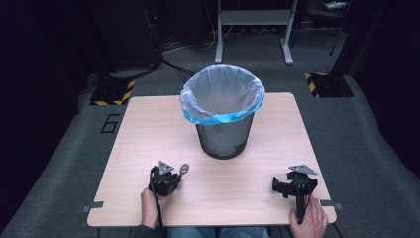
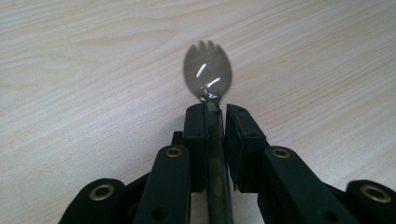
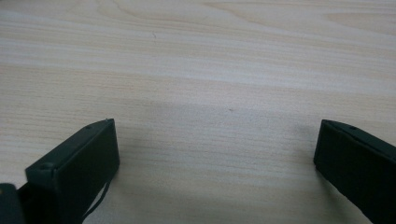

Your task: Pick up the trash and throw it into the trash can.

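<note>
Spork (image 2: 208, 74) clamped by the handle in left gripper (image 1: 179, 174), near table (image 1: 148, 129) front edge.
Held head-forward toward lined bin (image 1: 223, 111), likely for dropping in; right gripper (image 3: 217, 154) spread wide, empty, resting aside.

Right gripper (image 3: 215, 154) jaws spread wide over bare wooden table (image 3: 210, 70)
</note>
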`<state>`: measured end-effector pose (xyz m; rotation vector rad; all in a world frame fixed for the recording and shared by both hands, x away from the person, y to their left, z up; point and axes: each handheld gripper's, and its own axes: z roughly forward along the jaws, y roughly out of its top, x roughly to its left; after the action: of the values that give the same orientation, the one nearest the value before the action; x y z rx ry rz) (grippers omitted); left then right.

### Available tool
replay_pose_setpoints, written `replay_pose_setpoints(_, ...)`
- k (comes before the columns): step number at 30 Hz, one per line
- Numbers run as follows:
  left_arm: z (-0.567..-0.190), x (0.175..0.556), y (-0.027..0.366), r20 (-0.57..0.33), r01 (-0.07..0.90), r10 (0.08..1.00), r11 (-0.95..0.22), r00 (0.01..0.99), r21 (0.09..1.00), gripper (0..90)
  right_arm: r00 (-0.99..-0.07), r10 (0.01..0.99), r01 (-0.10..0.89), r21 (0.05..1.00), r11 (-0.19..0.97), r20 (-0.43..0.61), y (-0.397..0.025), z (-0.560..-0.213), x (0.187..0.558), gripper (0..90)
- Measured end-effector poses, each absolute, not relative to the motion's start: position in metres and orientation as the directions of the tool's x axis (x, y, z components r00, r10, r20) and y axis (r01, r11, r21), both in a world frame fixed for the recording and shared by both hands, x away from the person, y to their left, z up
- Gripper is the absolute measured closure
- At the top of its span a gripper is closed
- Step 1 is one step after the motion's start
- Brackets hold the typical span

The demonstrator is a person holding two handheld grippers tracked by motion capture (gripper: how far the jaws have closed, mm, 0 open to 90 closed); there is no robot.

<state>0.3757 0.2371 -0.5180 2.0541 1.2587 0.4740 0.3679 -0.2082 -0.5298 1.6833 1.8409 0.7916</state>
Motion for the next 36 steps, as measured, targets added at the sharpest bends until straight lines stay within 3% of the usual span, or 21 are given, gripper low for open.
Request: replay_pose_setpoints(36, -0.485, 0.381, 0.257, -0.053, 0.592, 0.899, -0.241, 0.435, 0.769, 79.2, -0.094, 0.996, 0.693, 0.719, 0.057, 0.011, -0.208, -0.53, 0.368, 0.0)
